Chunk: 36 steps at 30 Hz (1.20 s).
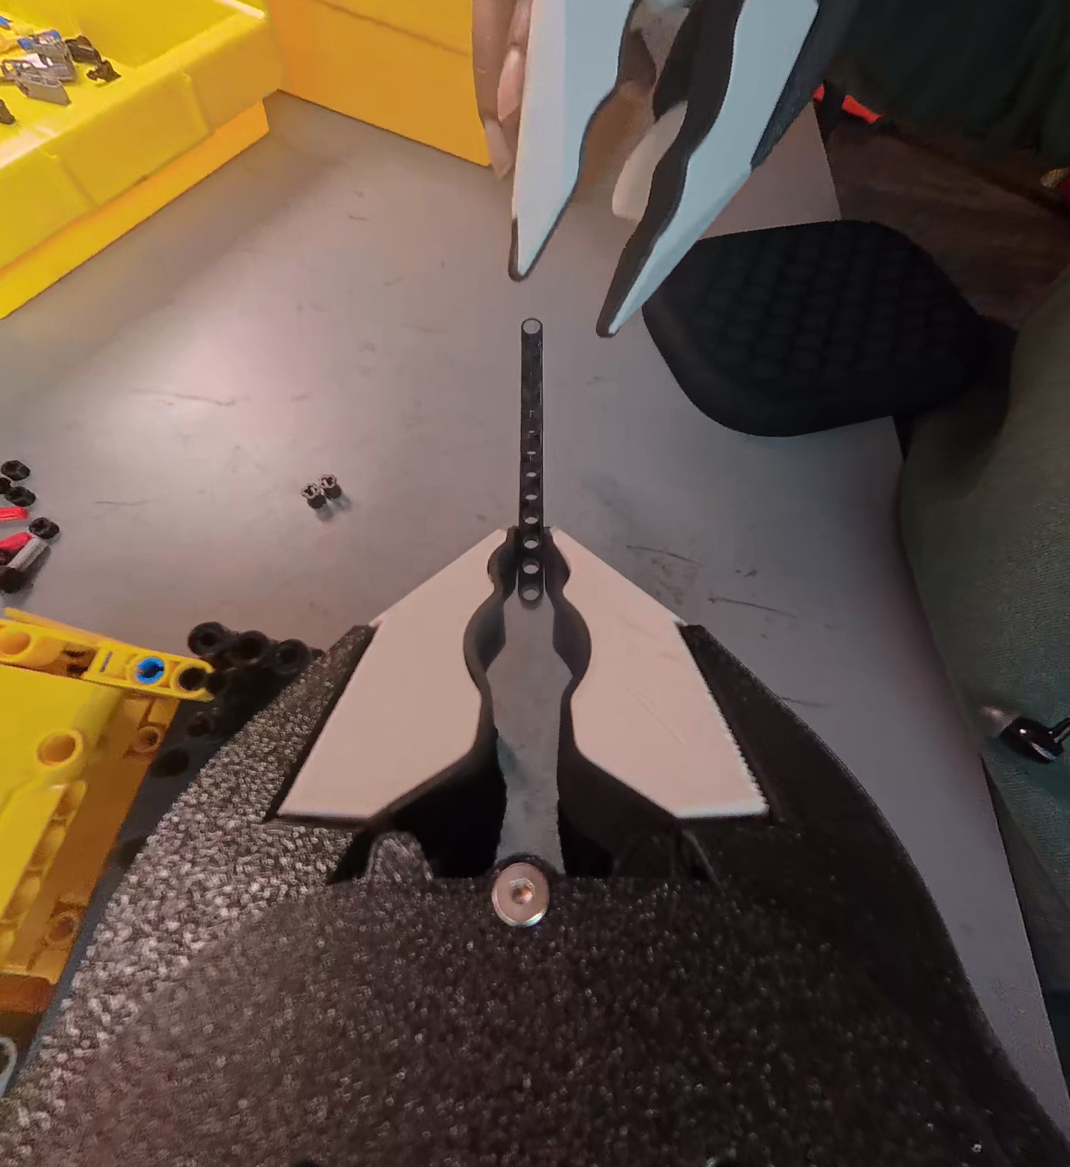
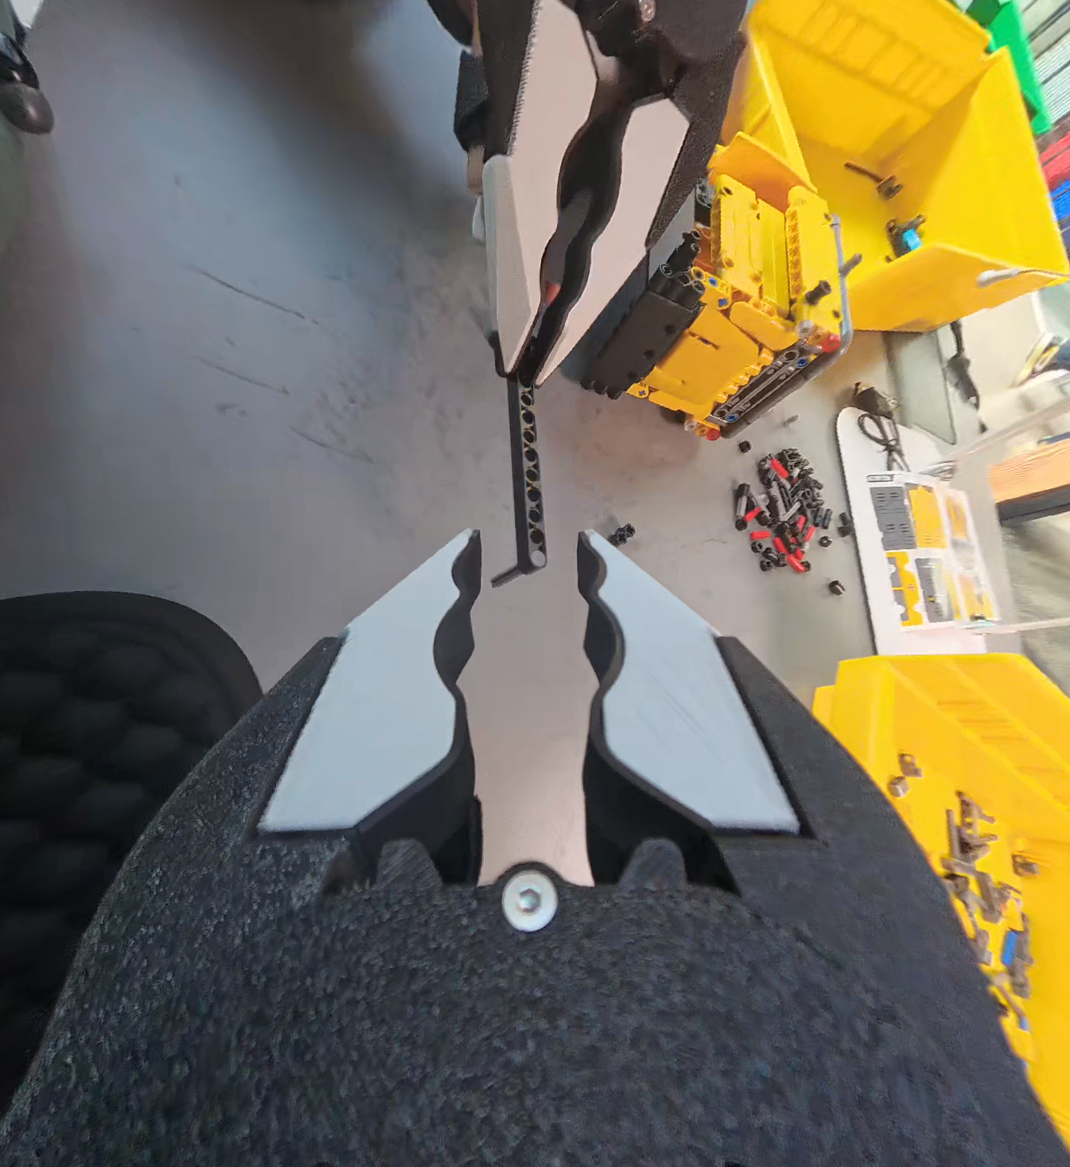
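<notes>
Our left tool (image 1: 530, 537) is clamped on the near end of a black perforated beam (image 1: 531, 442) whose long axis points straight ahead, its far end just short of our right tool (image 2: 529, 537), parted wide, above the worktop (image 1: 267, 379).

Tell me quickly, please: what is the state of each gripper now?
Left gripper: shut on the long black plastic beam with holes.
Right gripper: open, holding nothing; the beam's free end lies between its fingertips.
</notes>
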Motion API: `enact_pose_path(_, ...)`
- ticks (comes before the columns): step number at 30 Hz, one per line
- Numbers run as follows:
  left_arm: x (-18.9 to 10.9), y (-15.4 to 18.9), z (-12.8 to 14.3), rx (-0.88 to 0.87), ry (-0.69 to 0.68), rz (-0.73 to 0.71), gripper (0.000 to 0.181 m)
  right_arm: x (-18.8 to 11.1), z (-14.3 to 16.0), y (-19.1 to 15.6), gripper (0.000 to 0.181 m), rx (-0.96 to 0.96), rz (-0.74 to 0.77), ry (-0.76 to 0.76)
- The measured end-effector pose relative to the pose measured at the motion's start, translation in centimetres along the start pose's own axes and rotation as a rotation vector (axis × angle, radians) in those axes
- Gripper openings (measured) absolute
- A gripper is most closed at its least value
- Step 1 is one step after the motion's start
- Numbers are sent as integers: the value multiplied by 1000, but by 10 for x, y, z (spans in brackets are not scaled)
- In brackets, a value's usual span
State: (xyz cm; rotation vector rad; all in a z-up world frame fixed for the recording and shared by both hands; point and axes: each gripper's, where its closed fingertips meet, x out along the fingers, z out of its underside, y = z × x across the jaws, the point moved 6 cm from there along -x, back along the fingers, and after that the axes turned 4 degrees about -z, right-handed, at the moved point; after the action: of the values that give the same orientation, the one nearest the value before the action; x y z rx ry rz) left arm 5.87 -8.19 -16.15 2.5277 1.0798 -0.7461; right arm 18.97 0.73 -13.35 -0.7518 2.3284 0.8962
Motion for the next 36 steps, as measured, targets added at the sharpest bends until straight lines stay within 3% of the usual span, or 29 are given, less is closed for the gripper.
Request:
enact_pose_path(7,-4,2,-3,-25,20,29,6,15,1,-2,28,-18,54,6)
enact_pose_path(10,-4,3,-3,-50,21,53,6,22,-2,-4,11,-73,50,-22)
enact_pose_path(15,-6,3,-1,-49,24,51,7,24,-3,-1,10,-19,-7,-22)
enact_pose_path(23,-10,13,-11,198,59,-102,21,22,-5,6,10,98,-60,61)
enact_pose_path(29,-5,19,-13,420,33,-259,10,24,-4,8,10,223,-134,139)
enact_pose_path(34,-2,21,-11,372,1,-222,9,28,2,4,11,266,-174,136)
enact_pose_path(36,-1,18,-9,355,-13,-227,9,25,2,2,22,221,-139,121)
